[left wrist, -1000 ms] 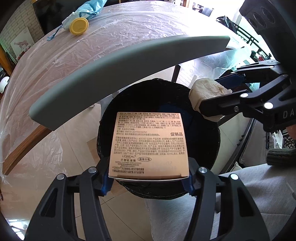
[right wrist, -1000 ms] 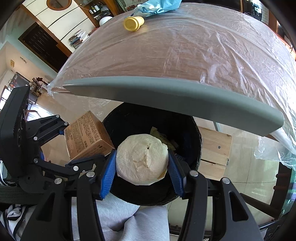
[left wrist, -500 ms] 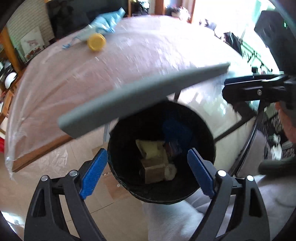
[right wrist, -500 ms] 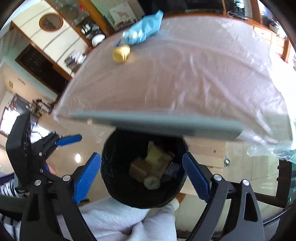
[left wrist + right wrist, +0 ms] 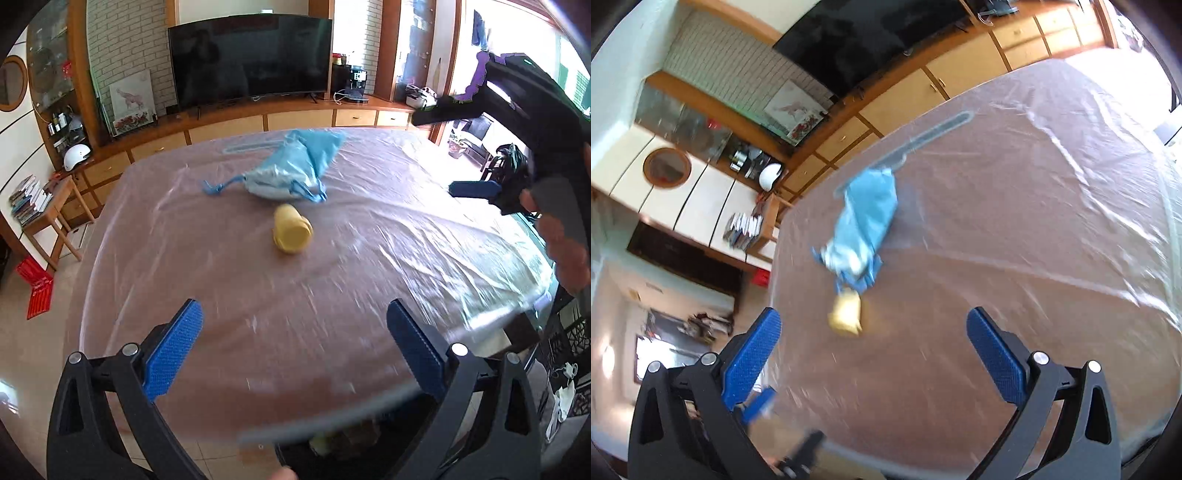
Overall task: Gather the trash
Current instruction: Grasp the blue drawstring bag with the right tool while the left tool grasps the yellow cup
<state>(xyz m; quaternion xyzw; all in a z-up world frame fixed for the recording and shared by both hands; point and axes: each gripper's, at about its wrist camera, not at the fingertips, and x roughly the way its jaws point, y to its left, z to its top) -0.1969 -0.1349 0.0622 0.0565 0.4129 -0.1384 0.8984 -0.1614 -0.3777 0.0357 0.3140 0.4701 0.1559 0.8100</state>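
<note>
A yellow cup [image 5: 291, 233] lies on its side in the middle of the plastic-covered table [image 5: 369, 266]. A crumpled blue bag [image 5: 291, 168] lies just behind it. Both also show in the right wrist view, the cup [image 5: 846, 314] and the bag [image 5: 866, 225]. My left gripper [image 5: 295, 343] is open and empty over the table's near edge. My right gripper [image 5: 873, 354] is open and empty, and it shows at the right of the left wrist view [image 5: 476, 190]. The rim of the black bin [image 5: 354, 448] with trash in it shows below the table edge.
A TV [image 5: 251, 59] and low wooden cabinets [image 5: 229, 129] stand behind the table. A small side table with books [image 5: 40, 210] is at the left. A black chair [image 5: 569, 332] stands at the table's right side.
Both grippers let go of the box and the wad into the bin, opened, and swung up from the bin to face across the table top.
</note>
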